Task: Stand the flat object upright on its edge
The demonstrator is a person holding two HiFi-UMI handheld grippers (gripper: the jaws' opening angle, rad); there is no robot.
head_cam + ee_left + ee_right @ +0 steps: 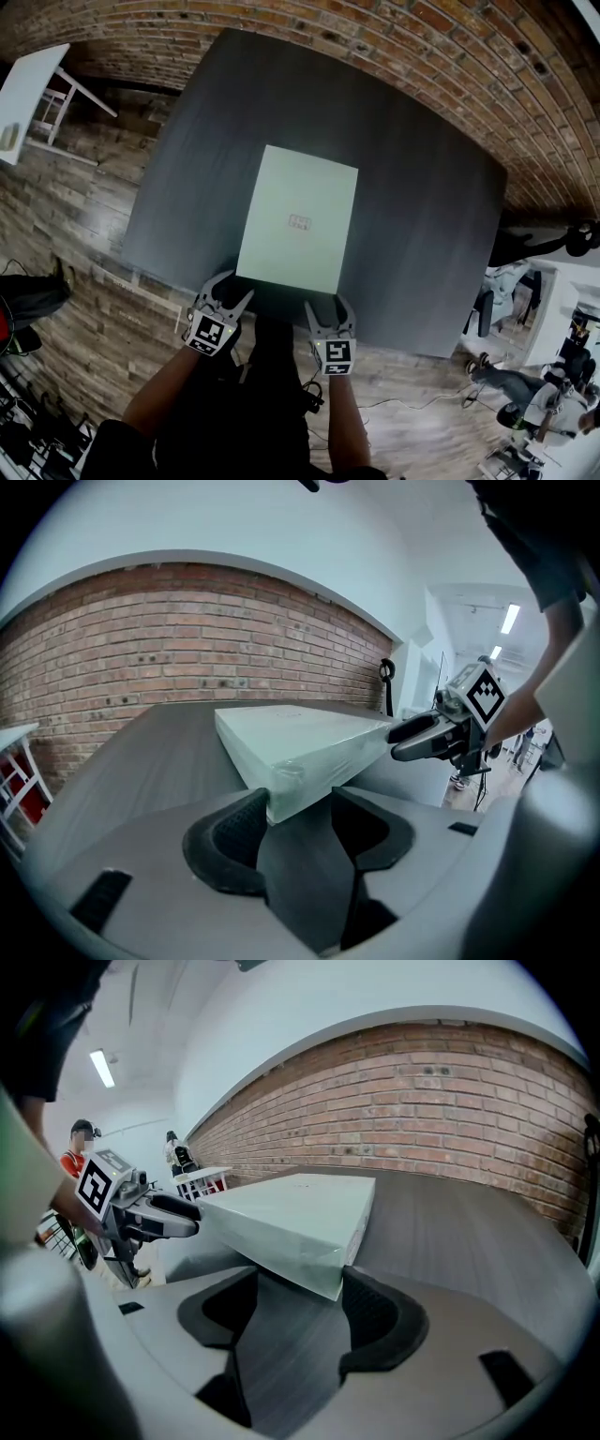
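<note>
A flat pale green box (298, 221) lies on the dark grey table (422, 225), its near edge close to the table's front edge. My left gripper (232, 289) is at the box's near left corner, open, with that corner (281, 794) sitting between its spread jaws. My right gripper (326, 307) is at the near right corner, also open, with that corner (323, 1274) just inside its jaws. Each gripper view shows the other gripper across the box's near edge: the right gripper (427, 738) and the left gripper (155, 1215).
A brick wall (394, 37) runs behind the table. A white table (28, 94) stands on the wooden floor at the far left. People and chairs are at the right (534, 394). Cables lie on the floor by my feet.
</note>
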